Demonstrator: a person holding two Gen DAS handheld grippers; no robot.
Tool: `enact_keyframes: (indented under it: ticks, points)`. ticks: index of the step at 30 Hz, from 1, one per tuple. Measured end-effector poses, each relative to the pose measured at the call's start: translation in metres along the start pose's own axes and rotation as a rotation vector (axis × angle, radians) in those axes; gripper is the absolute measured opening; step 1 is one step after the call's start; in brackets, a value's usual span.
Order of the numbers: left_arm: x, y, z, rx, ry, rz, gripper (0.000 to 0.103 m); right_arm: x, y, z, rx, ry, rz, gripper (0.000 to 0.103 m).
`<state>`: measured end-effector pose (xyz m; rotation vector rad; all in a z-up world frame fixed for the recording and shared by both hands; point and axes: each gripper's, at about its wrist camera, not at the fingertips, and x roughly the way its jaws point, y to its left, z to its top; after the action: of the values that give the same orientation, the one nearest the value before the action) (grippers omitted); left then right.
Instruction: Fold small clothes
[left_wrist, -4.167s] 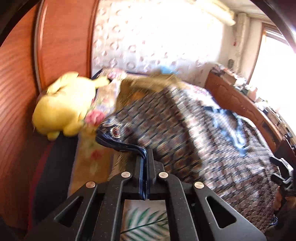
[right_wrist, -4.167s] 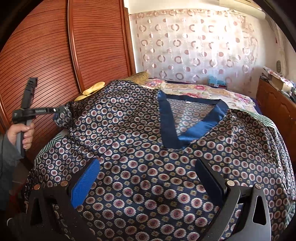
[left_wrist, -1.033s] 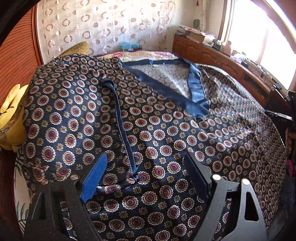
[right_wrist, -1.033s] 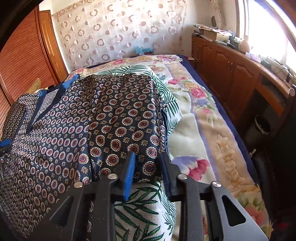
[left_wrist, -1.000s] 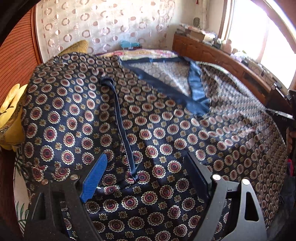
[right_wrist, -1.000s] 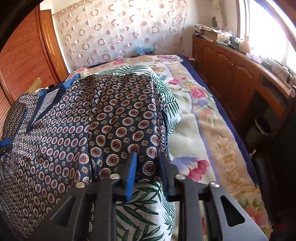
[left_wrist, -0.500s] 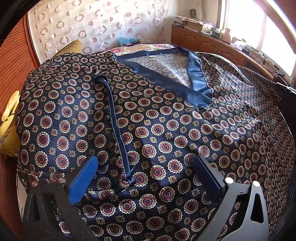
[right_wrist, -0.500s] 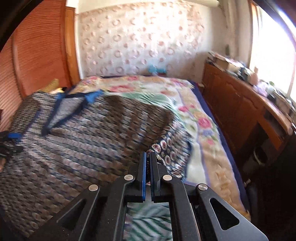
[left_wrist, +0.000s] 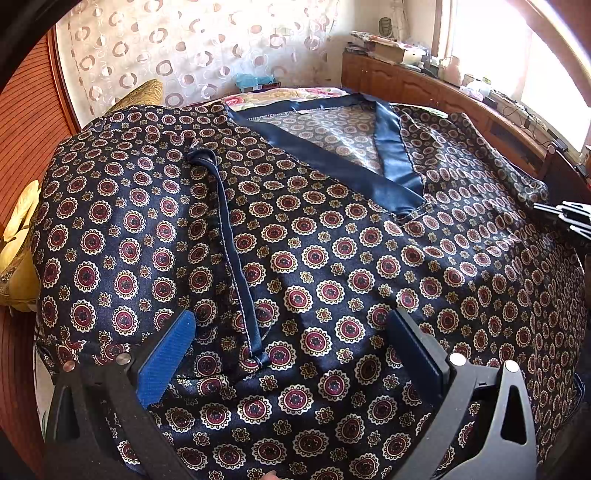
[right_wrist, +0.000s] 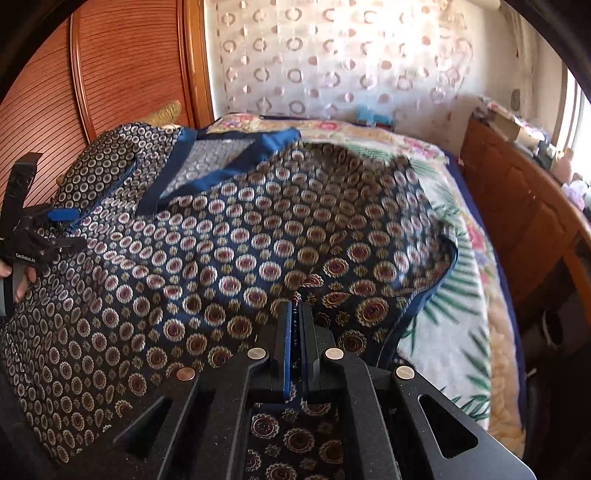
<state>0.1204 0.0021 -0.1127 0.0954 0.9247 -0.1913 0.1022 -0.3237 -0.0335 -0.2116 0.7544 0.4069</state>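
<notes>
On the bed, left wrist view: a dark satin shirt (left_wrist: 314, 258) patterned with medallions lay spread face up over the bedspread, its blue V-neck band (left_wrist: 391, 173) toward 1 o'clock.
Left gripper (left_wrist: 291, 354): its jaws stood wide apart, holding nothing, poised just above the cloth at 6 o'clock.
Folded sleeve edge (left_wrist: 232, 251): a blue-trimmed hem ran from 11 o'clock down to between the open jaws.
Right wrist view: the same shirt filled the frame from 9 to 1 o'clock, with floral bedspread (right_wrist: 461, 295) bare at 3 o'clock.
Right gripper (right_wrist: 295, 317): closed tightly on a pinch of the shirt's side edge at 6 o'clock, the cloth rising in a ridge from the jaws.
Handling: the fabric looked light, limp and slippery, likely to slide from a shallow pinch.
Where to hold: the stitched hems and trimmed edges seemed the firmest places to grip.
</notes>
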Motion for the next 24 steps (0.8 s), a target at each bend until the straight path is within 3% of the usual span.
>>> enact_keyframes:
  ticks: [4,8,13,20,24]
  points:
    - [0.0,-0.001,0.0,0.0,0.0,0.0,0.103,0.002,-0.007,0.0,0.013,0.0,0.009,0.005]
    - [0.0,-0.002,0.001,0.001,0.0,0.001,0.103,-0.014,-0.007,-0.002,0.034,-0.014,-0.002,0.028]
    - [-0.005,0.0,-0.002,0.01,-0.009,0.0,0.103,-0.047,-0.01,-0.003,0.052,-0.075,-0.021,0.043]
    - [-0.037,-0.003,0.003,0.005,-0.099,-0.025,0.103,-0.064,-0.037,-0.004,0.126,-0.102,-0.087,0.044]
    - [-0.056,-0.004,0.007,-0.005,-0.157,-0.038,0.103,-0.051,-0.051,-0.002,0.182,-0.071,-0.063,0.044]
